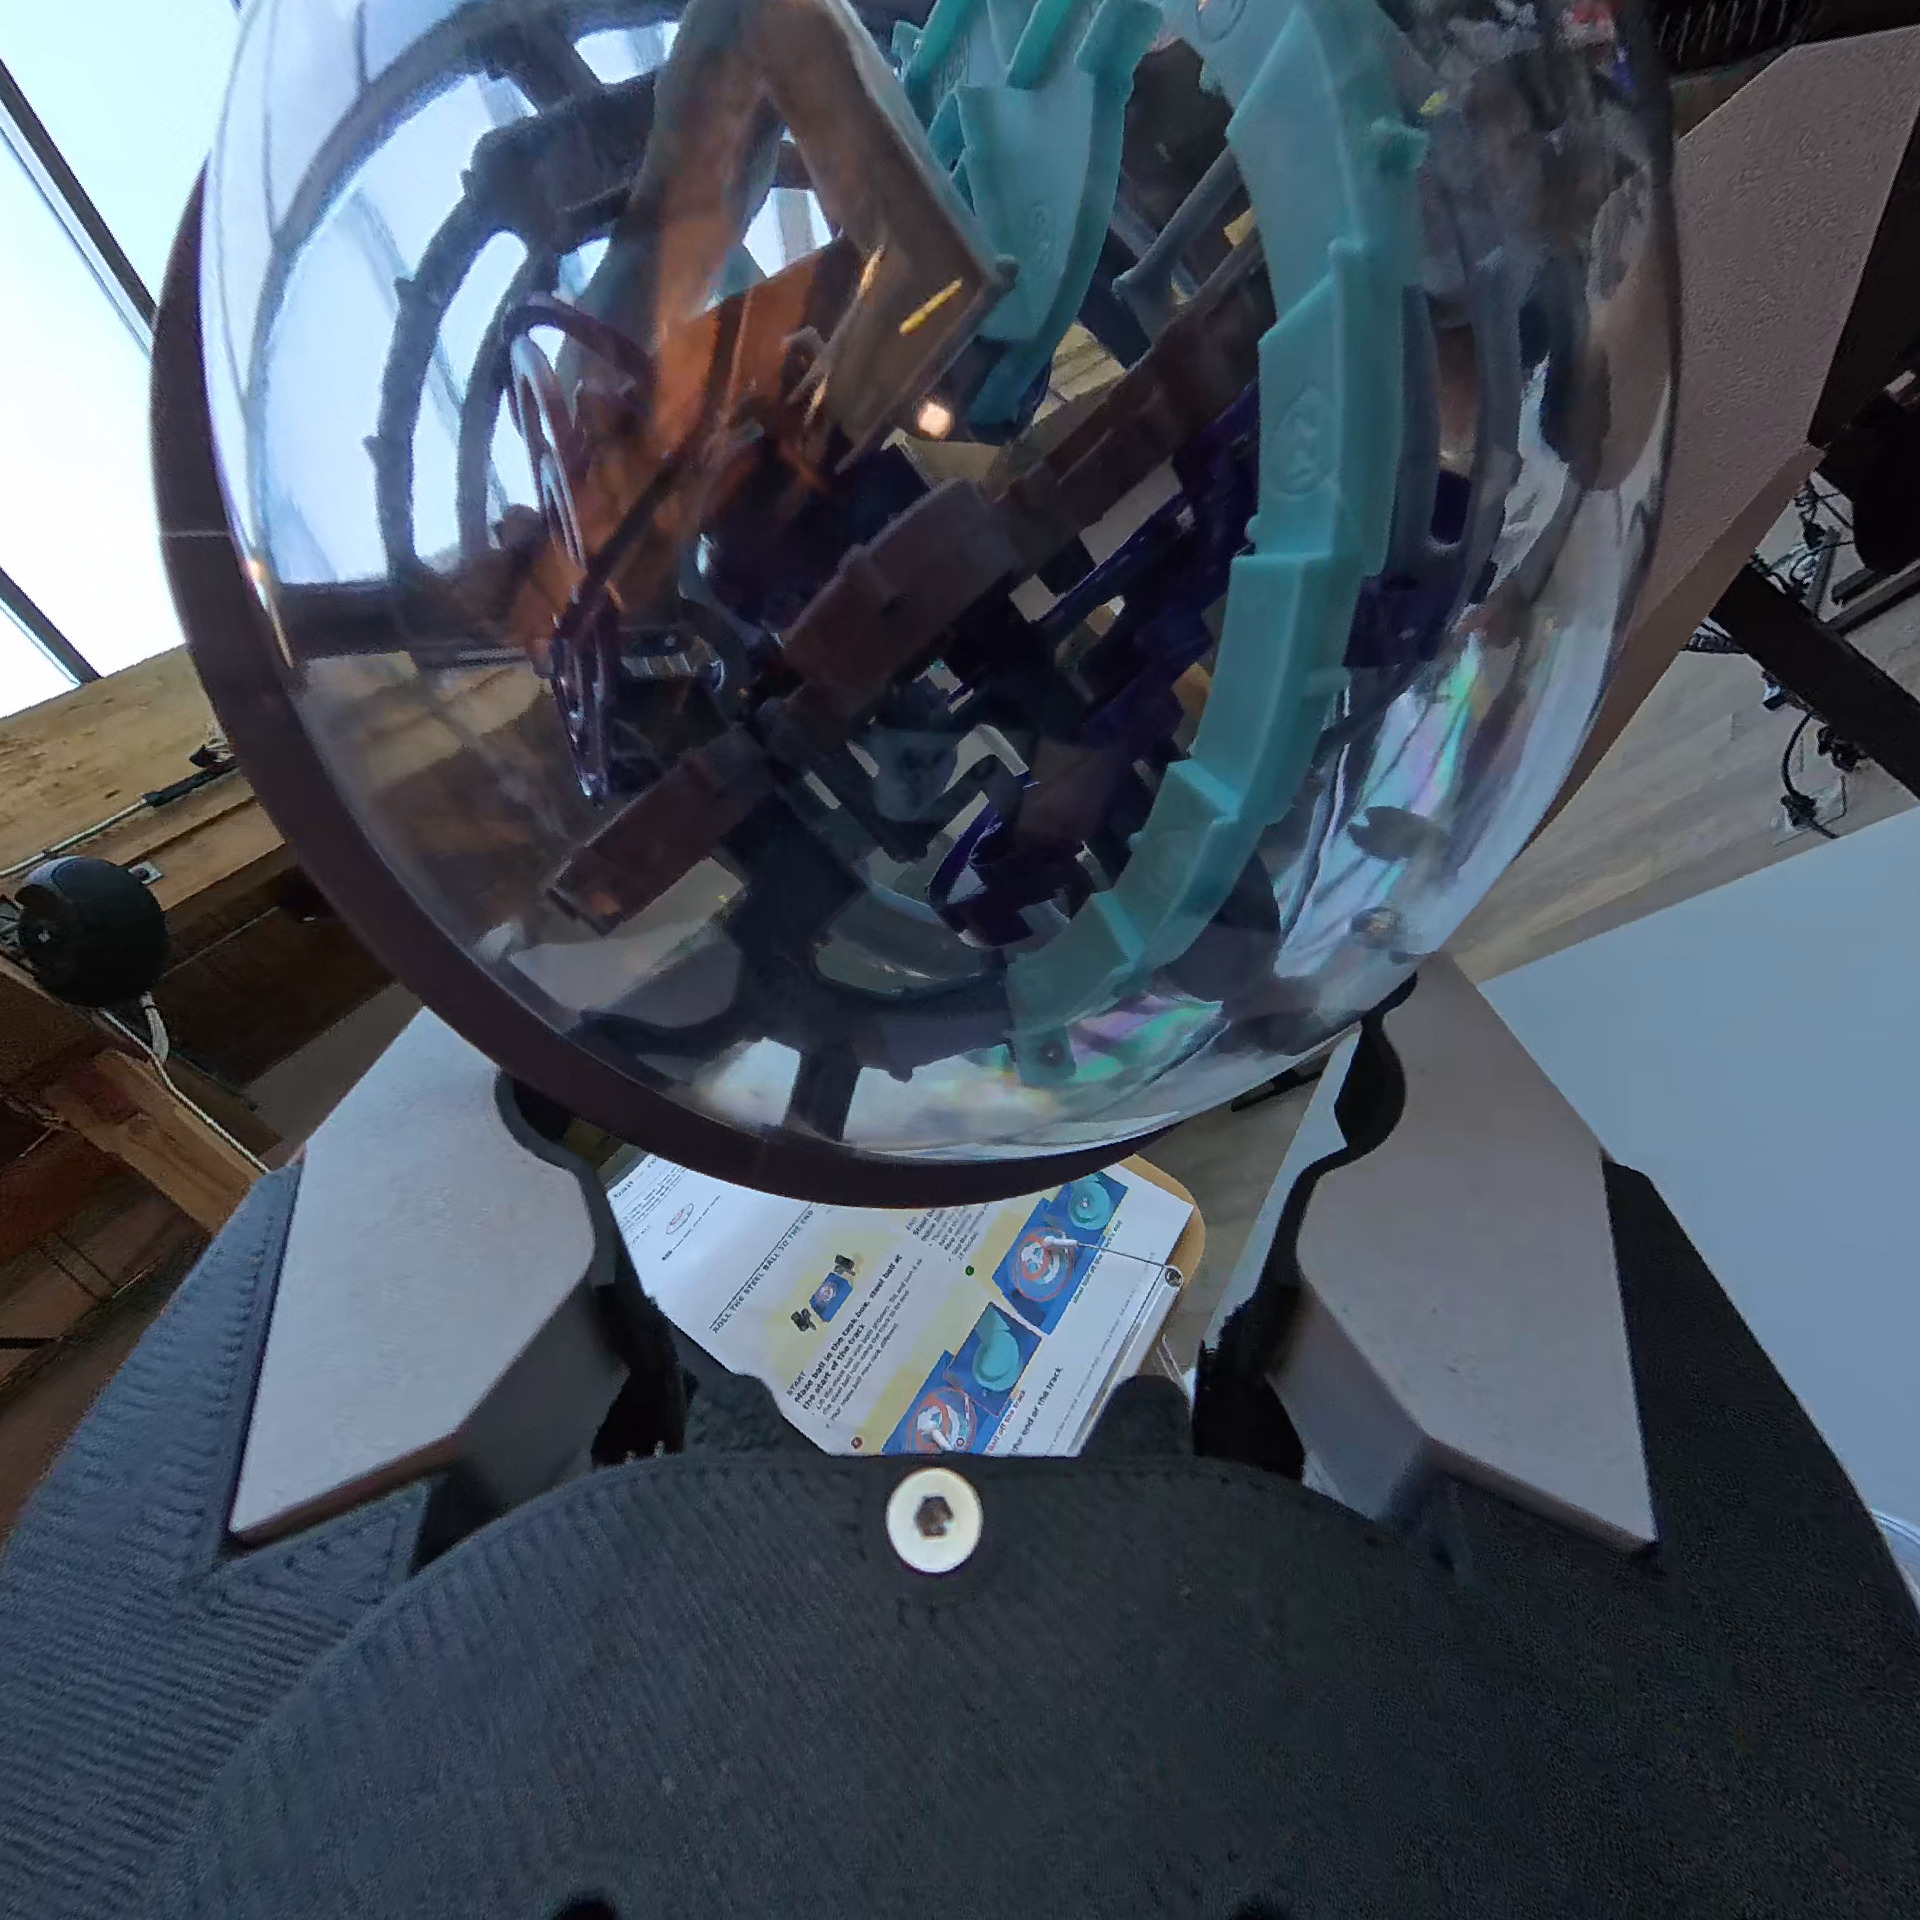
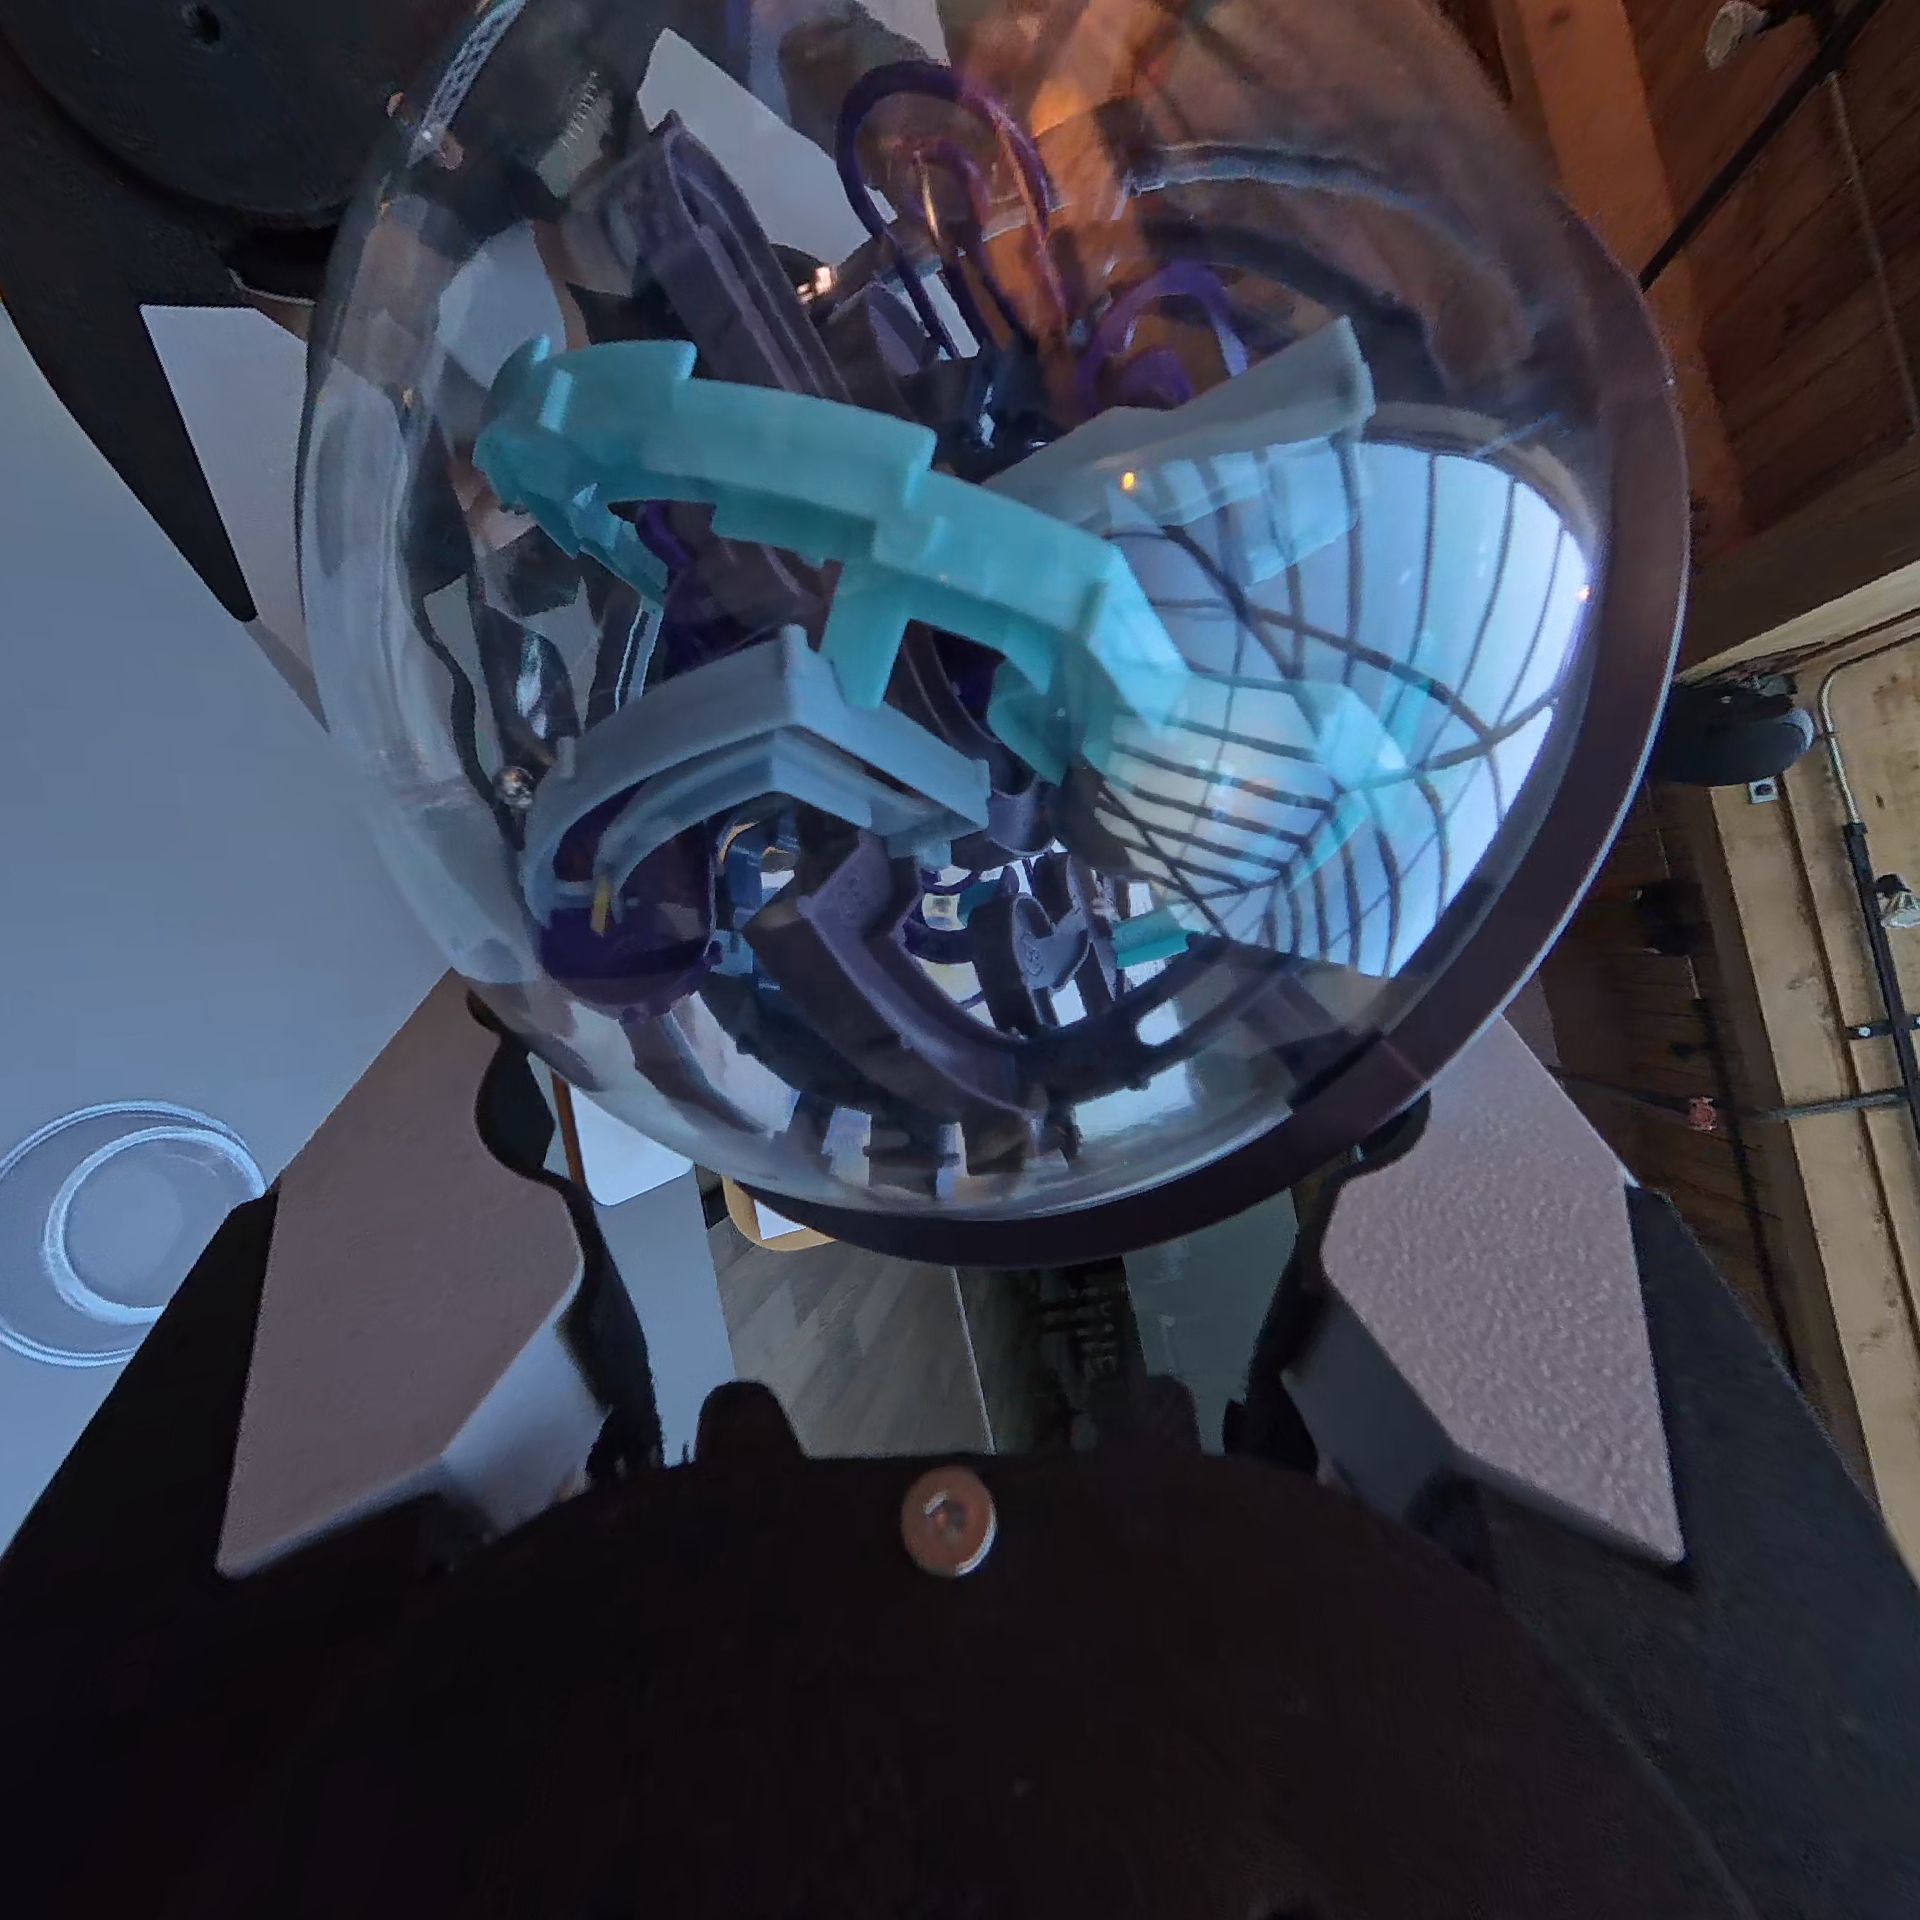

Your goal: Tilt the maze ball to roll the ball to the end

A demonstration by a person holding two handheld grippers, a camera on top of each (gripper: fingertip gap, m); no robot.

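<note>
Between both grippers: we see the maze ball (image 1: 914, 582) lifted off the white tabletop (image 2: 156, 831), a clear plastic sphere with a dark brown band round its middle.
Inside the sphere: we make out teal, brown, grey and purple tracks crossing one another, with a dark spoked frame behind them.
Steel ball: in the right wrist view we find a small steel ball (image 2: 512, 779) at the left end of a grey track, close to the shell; we cannot pick it out in the left wrist view.
Left wrist view only: a printed instruction sheet (image 1: 914, 1309) lies below the sphere, and a bright window fills the upper left.
Right wrist view only: a clear round stand (image 2: 114, 1226) rests on the tabletop at lower left, and wooden beams fill the right edge.
Left gripper (image 1: 935, 1132): its jaws are spread wide and press the sphere's lower curve from both sides.
Right gripper (image 2: 956, 1195): its jaws likewise grip the sphere, which fills the gap between them.
</note>
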